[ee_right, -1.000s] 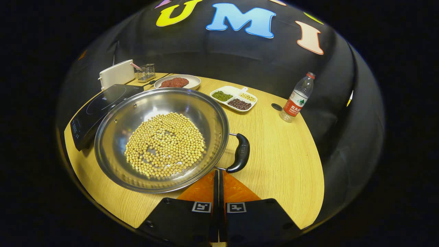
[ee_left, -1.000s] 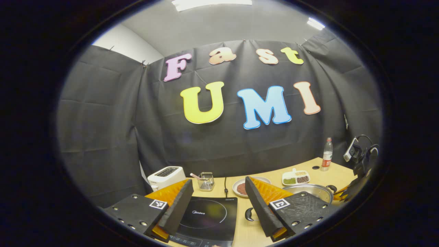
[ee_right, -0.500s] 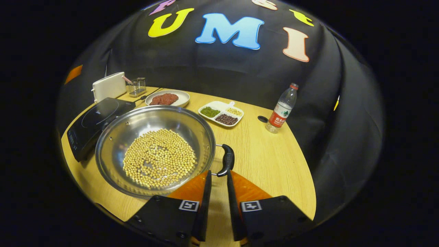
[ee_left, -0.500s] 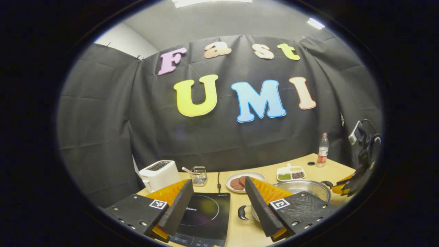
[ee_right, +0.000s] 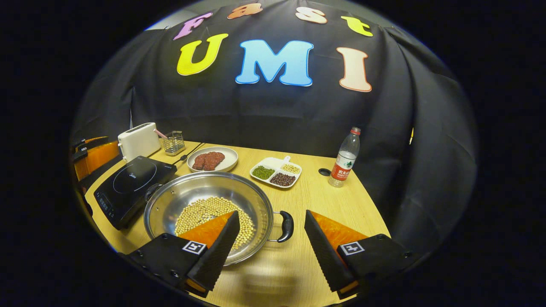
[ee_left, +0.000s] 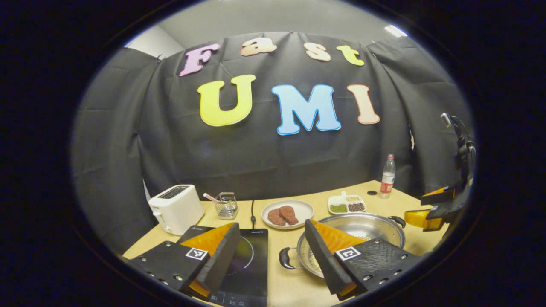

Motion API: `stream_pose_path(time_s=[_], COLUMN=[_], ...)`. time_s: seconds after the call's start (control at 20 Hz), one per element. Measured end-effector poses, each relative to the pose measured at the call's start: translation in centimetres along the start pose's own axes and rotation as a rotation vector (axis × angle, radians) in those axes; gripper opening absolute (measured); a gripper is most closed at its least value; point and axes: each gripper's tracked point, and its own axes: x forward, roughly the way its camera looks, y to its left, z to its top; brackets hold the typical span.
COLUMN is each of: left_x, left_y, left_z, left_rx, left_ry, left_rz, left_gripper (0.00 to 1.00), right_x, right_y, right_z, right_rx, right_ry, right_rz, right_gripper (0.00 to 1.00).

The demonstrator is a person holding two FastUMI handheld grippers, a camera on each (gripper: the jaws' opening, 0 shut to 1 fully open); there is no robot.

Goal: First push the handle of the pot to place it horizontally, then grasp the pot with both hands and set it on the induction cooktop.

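A steel pot holding soybeans stands on the wooden table, just right of the black induction cooktop. Its two black handles point left and right. My right gripper is open, and the pot's right handle lies between its fingers without touching them. My left gripper is open too. The pot's left handle sits close to its right finger, and the cooktop lies under its left finger. The pot partly hides behind that right finger. Farther off I see the right gripper and the left gripper.
Behind the cooktop stand a white toaster and a wire holder. A plate of meat, a divided dish of beans and a water bottle line the back. The table's edge curves close on the right.
My right gripper went from shut to open and drew back from the pot's right handle. The handle swung round to point sideways. The left gripper view shifted, bringing the pot's left handle between its fingers.
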Motion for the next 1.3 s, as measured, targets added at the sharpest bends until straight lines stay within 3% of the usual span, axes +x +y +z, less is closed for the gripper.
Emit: stream_pose_path(time_s=[0.85, 1.3], left_x=[7.1, 9.6], left_y=[-3.6, -4.0], left_z=[-9.0, -14.4], left_rx=[-0.002, -0.015], left_ry=[0.236, 0.391], left_rz=[-0.113, -0.108], left_gripper=[0.93, 0.91], right_x=[5.4, 8.1], right_y=[-0.4, -0.4], right_z=[-3.6, -5.8], right_rx=[-0.016, 0.03], right_ry=[0.128, 0.216], right_rz=[-0.012, 0.0], right_gripper=[0.98, 0.98])
